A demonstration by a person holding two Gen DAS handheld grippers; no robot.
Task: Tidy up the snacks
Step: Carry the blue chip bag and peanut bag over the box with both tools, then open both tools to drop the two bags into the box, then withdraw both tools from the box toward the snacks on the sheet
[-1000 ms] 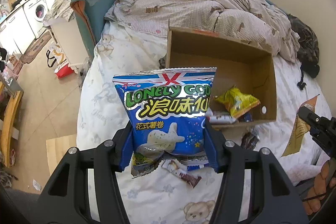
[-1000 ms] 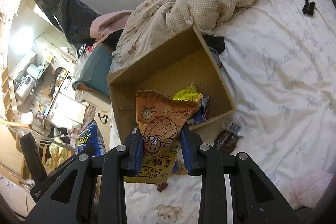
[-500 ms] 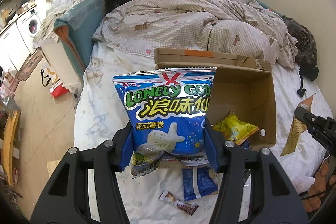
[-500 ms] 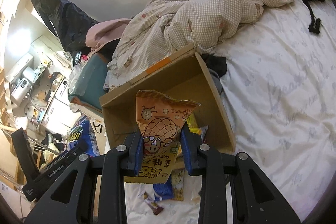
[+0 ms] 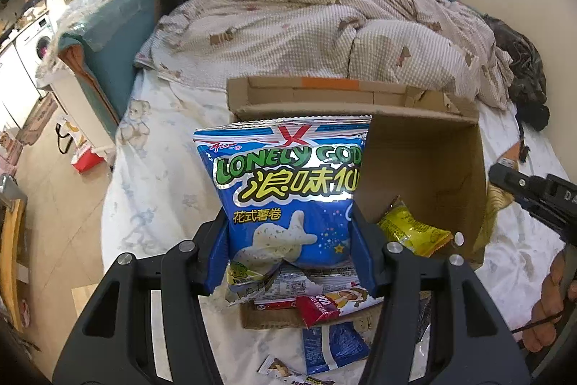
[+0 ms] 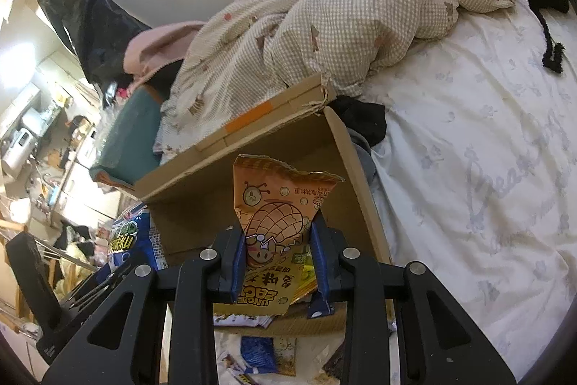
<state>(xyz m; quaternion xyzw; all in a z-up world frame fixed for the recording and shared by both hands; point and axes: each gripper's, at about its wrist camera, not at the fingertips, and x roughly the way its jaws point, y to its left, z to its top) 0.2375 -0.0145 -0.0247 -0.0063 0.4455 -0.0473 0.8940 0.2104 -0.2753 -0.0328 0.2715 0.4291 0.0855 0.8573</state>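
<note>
Blue chip bag (image 5: 288, 201): upright, clamped at its lower half in the left tool (image 5: 290, 251), fingers roughly half apart, pads pressed on both side edges. It hangs over the near left corner of the cardboard box (image 5: 425, 168).

Orange snack bag (image 6: 279, 215): torn top edge, print upside down, clamped in the right tool (image 6: 279, 262), fingers narrow, pads on both sides. It sits over the box's near edge, box wall (image 6: 202, 204) behind it.

Box is open on the bed sheet (image 6: 468, 150), with a yellow packet (image 5: 411, 233) inside at the right. A red packet (image 5: 317, 307) lies at the near rim. A blue packet (image 5: 331, 345) lies on the sheet just near the box. Rumpled checked quilt (image 5: 306, 31) on the far side of the box.
</note>
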